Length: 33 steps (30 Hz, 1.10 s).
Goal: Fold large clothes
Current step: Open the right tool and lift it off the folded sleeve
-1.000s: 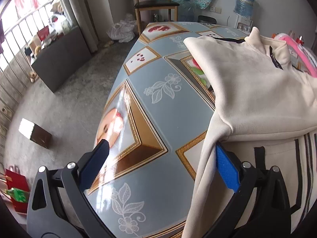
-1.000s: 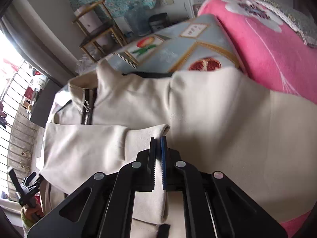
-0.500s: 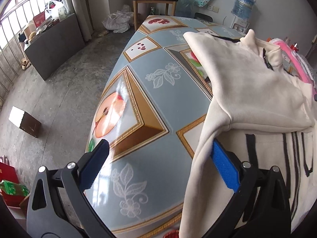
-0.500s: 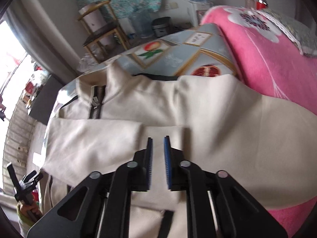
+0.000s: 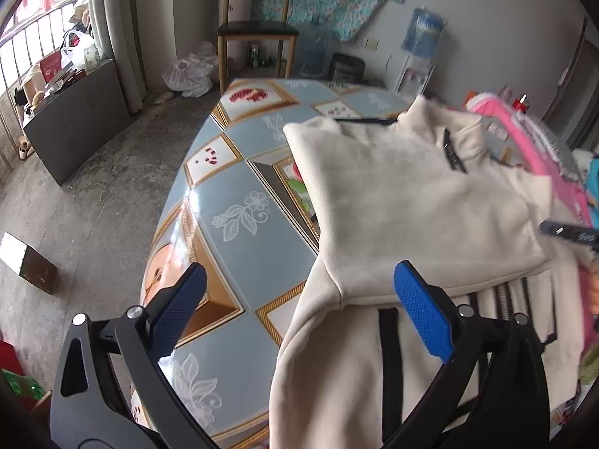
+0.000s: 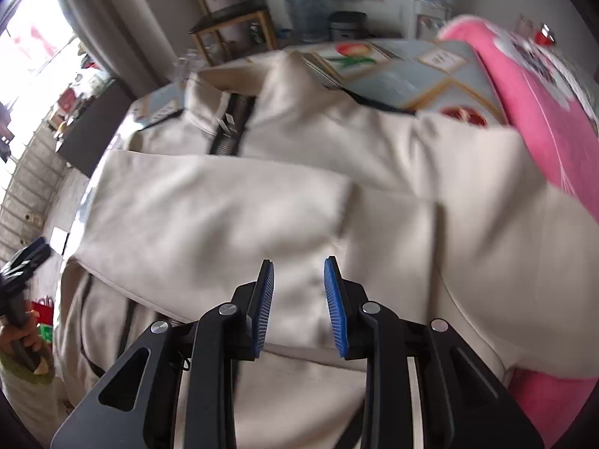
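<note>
A cream zip-up jacket (image 5: 404, 194) lies on the patterned table (image 5: 239, 224), one sleeve folded across its chest. My left gripper (image 5: 299, 280) hangs wide open above the jacket's left edge, nothing between its blue pads. In the right wrist view the same jacket (image 6: 232, 217) fills the middle, its collar and zipper (image 6: 226, 131) at the top. My right gripper (image 6: 297, 273) hovers over the folded sleeve with its jaws opening and no cloth between them. The right gripper's tip (image 5: 569, 232) also shows at the far right edge of the left wrist view.
A pink blanket (image 6: 535, 112) lies along the table's right side, partly under the jacket. A wooden chair (image 5: 254, 30) and a water dispenser (image 5: 423, 37) stand beyond the table's far end. A dark cabinet (image 5: 75, 116) stands by the window at left.
My right gripper let go of the sleeve cuff and opened, leaving the sleeve lying across the chest. My left gripper rose, still wide open.
</note>
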{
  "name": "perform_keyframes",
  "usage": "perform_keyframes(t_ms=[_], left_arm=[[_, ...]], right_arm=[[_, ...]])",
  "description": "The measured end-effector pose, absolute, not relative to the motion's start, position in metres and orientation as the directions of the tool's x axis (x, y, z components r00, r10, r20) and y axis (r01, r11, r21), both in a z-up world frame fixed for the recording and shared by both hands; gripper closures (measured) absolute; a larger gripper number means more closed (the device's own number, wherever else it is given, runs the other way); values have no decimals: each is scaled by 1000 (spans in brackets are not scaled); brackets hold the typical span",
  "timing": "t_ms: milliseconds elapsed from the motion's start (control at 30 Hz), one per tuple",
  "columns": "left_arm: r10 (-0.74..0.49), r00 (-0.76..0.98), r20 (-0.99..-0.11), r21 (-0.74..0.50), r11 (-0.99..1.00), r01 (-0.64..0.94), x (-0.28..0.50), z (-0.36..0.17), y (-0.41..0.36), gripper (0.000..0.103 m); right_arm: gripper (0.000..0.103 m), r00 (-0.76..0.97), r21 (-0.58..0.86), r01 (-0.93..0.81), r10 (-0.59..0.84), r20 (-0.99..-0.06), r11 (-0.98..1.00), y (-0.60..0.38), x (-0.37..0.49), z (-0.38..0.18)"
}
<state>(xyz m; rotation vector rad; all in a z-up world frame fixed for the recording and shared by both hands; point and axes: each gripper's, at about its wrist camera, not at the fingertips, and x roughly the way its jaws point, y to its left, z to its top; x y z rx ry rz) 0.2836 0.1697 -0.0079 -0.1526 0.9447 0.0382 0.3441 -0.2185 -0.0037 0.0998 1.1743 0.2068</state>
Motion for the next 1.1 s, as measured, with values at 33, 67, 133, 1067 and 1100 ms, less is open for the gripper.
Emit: perform_keyframes(t_ms=[33,67,133,1067,1100], left_arm=[[-23,574,-818,-100,990,-103,289,-13,168,6],[-3,554,-833,-77,991,-112,295,-21,166,6],[37,515,-856,-40,990,-137,301,-33,168,6],[87,556,-827,21,992,-124,269,9,133,6],[86,562,-823,27,993,-113,267,11,128,6]], right_arm=[[70,371,190,-131,226,-901,973,-211,347,2],[66,373,190,-160,237,-897,969,-200,352,7],[64,365,179,-207,246,-898,962,-179,363,10],[34,344,-2,-64,20,-939,998,-176,338,-47],[33,363,10,-48,27,-931,999,-180,331,-39]])
